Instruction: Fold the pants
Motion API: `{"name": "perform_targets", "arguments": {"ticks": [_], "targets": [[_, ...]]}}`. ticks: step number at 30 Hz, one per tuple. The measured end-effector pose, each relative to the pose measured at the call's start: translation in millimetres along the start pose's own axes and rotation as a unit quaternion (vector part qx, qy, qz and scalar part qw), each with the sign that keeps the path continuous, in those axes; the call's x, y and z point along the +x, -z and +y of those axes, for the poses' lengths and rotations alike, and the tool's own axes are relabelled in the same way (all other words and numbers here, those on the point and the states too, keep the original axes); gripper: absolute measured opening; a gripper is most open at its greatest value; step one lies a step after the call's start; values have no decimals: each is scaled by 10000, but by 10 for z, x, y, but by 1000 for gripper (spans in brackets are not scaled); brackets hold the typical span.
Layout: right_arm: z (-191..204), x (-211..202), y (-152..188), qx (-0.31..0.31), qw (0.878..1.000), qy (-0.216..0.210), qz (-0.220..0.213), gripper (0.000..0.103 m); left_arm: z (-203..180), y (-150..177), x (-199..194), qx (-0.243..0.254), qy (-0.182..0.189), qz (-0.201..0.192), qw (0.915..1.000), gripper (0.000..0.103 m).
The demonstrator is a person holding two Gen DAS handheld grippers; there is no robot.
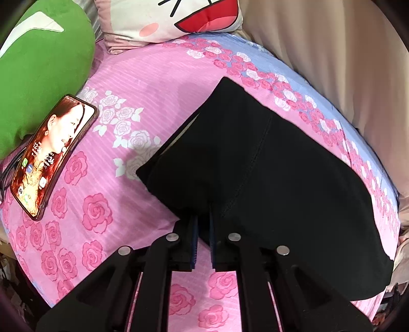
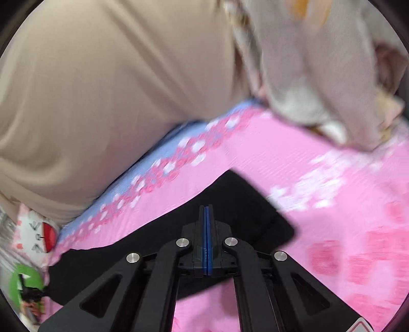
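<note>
Black pants (image 1: 268,178) lie flat in a folded slab on the pink rose-print bedsheet (image 1: 143,84). My left gripper (image 1: 203,219) sits at the pants' near edge, its jaws a narrow gap apart, with nothing clearly pinched between them. In the right wrist view the pants (image 2: 245,204) show as a black corner on the sheet (image 2: 332,178). My right gripper (image 2: 207,208) is over that corner with its blue pads pressed flat together and no cloth seen between them. This view is blurred.
A phone (image 1: 48,158) with a lit screen lies on the sheet at left, beside a green cushion (image 1: 43,66). A white cartoon pillow (image 1: 173,18) is at the far end. A beige curtain (image 1: 332,51) hangs along the bed's right side (image 2: 102,89). Pale bedding (image 2: 319,71) is bunched at the far right.
</note>
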State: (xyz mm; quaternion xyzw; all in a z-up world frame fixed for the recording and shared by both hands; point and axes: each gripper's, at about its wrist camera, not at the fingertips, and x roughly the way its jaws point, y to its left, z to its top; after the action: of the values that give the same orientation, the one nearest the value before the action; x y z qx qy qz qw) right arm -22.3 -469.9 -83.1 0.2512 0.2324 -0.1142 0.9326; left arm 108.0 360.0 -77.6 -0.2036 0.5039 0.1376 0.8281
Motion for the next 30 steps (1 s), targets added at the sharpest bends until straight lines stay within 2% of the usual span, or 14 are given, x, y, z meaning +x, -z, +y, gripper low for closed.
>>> {"name": "perform_targets", "arguments": {"ticks": [3,6,10,13,15,16,18,19,21,22,24,26,28,30], "targets": [[-190,-57,118,-105,9976,661,201,9,-13,-4,35,-8,-53,-53,10000,7],[-290,-68,227,242,9979,484,345,9,-79,-59,2,44,-197,-159,9997,6],[-99,-35,300,137,9989,211,408,10,17,-151,-131,-16,-135,-334,9993,7],[-15,41,362,-126,9984,290,467,24,145,-140,61,32,-32,-78,10000,8],[-59,134,428,-155,9959,598,667,26,131,-109,5,159,-18,-193,9997,10],[-82,140,443,-99,9957,583,713,26,122,-88,-66,166,0,-238,9996,10],[-120,57,427,-87,9964,570,622,39,86,-34,-231,179,24,-343,9992,12],[-120,23,397,-111,9964,637,548,50,55,-17,-307,219,30,-418,9989,12],[-131,-30,296,-204,9963,734,391,58,-68,23,-483,373,-141,-656,9970,12],[-144,-28,244,-235,9963,746,363,62,-175,58,-607,503,-456,-893,9937,12],[-204,54,119,-242,9963,707,416,66,-325,91,-755,674,-699,-1194,9881,13],[-255,248,7,-275,9958,649,586,66,-567,144,-886,827,-587,-1419,9847,15],[-288,471,-56,-346,9938,667,816,66,-764,184,-905,903,-297,-1432,9851,29],[-313,656,-81,-382,9917,802,934,64,-968,249,-862,1014,-110,-1402,9848,31]]}}
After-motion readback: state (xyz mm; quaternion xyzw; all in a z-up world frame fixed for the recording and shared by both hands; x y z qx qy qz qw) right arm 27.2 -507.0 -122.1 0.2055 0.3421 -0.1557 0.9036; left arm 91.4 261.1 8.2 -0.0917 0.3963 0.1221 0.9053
